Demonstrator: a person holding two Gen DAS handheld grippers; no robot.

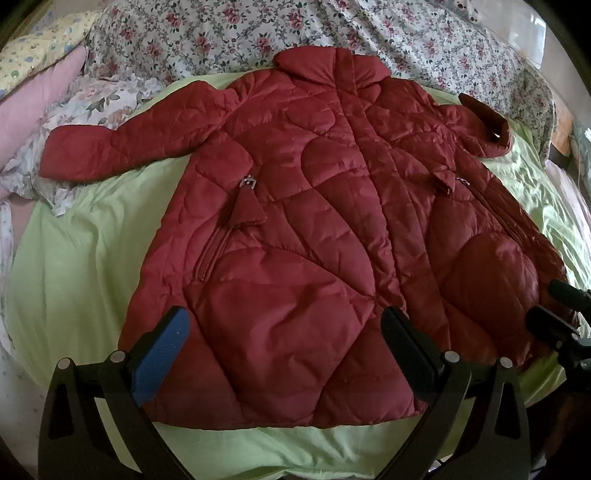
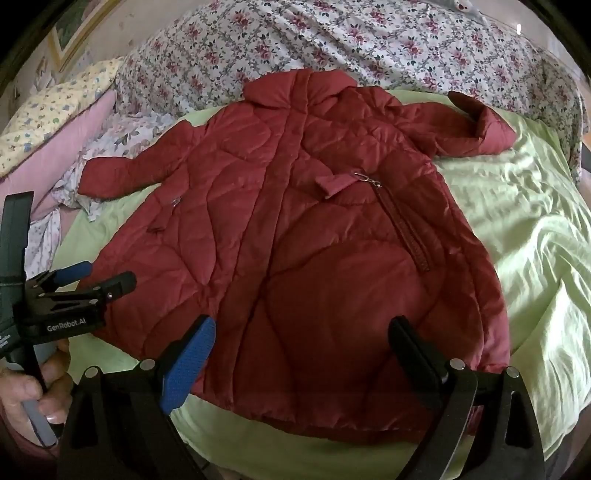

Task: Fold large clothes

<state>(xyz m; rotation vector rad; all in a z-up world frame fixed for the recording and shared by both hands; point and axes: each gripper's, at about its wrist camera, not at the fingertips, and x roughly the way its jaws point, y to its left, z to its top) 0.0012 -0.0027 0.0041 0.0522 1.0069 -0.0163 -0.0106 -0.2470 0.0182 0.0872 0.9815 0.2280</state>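
A dark red quilted jacket (image 1: 295,229) lies flat, front up, on a light green sheet (image 1: 74,266), collar away from me, both sleeves spread out. It also shows in the right wrist view (image 2: 314,240). My left gripper (image 1: 284,332) is open and empty, hovering over the jacket's lower left hem. My right gripper (image 2: 303,343) is open and empty over the lower right hem. The left gripper also shows at the left of the right wrist view (image 2: 107,280), open above the hem's left corner.
A floral quilt (image 1: 258,33) is bunched along the far side of the bed. Pink and yellow pillows (image 1: 33,85) and a crumpled floral cloth (image 1: 92,107) lie at the far left, under the left sleeve's end. Green sheet (image 2: 535,240) spreads to the right.
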